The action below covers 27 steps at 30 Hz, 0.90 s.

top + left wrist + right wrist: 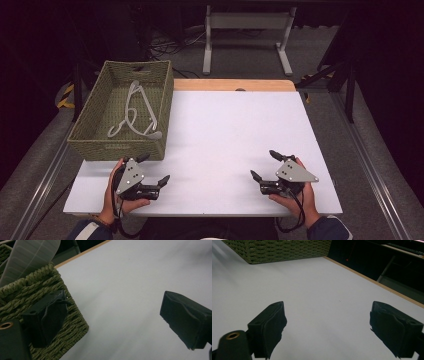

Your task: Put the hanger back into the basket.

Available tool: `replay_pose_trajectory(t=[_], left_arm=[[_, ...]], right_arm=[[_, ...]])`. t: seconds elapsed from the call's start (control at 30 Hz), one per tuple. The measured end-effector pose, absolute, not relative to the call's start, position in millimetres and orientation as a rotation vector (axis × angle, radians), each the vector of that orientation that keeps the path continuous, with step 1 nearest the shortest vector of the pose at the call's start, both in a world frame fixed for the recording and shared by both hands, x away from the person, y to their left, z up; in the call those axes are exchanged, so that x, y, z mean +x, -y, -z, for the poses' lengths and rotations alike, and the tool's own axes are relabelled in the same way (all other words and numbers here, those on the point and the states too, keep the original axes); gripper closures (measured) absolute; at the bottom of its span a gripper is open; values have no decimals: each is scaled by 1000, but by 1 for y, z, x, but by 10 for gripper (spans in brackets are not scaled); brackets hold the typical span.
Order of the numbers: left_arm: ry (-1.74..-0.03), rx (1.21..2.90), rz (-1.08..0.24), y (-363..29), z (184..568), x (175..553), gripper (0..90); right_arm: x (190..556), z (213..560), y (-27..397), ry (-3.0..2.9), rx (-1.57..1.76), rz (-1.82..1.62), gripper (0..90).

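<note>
A green woven basket (90, 143) stands at the table's left, with white clothes hangers (134, 111) lying inside it. My left gripper (154, 169) rests open on the white tabletop just in front of the basket's near wall, one jaw close to the weave (75, 322), nothing between the jaws. My right gripper (265, 165) sits open on the table near the front right, also holding nothing. In the right gripper view the basket (279, 251) is far off across the bare white surface. A pale ribbed hanger part (30, 257) rises above the basket rim in the left gripper view.
The white table surface (225, 140) has a wooden strip (235, 85) along its far edge. Beyond it stands a grey metal frame (245, 40) on the floor, with cables near it. Dark surroundings flank both sides.
</note>
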<state>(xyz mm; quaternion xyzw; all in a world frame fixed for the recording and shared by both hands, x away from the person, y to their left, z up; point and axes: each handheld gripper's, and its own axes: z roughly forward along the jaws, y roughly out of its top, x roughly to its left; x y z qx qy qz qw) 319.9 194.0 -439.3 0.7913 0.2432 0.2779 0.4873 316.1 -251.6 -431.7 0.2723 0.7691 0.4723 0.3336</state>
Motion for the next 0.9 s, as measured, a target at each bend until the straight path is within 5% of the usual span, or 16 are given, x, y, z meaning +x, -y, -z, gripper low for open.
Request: replay_pose_trajectory(t=[0.9], left_arm=[[-612, 1944, -637, -185, 444, 324, 84]], right_arm=[[317, 432, 256, -2013, 707, -1235, 156]])
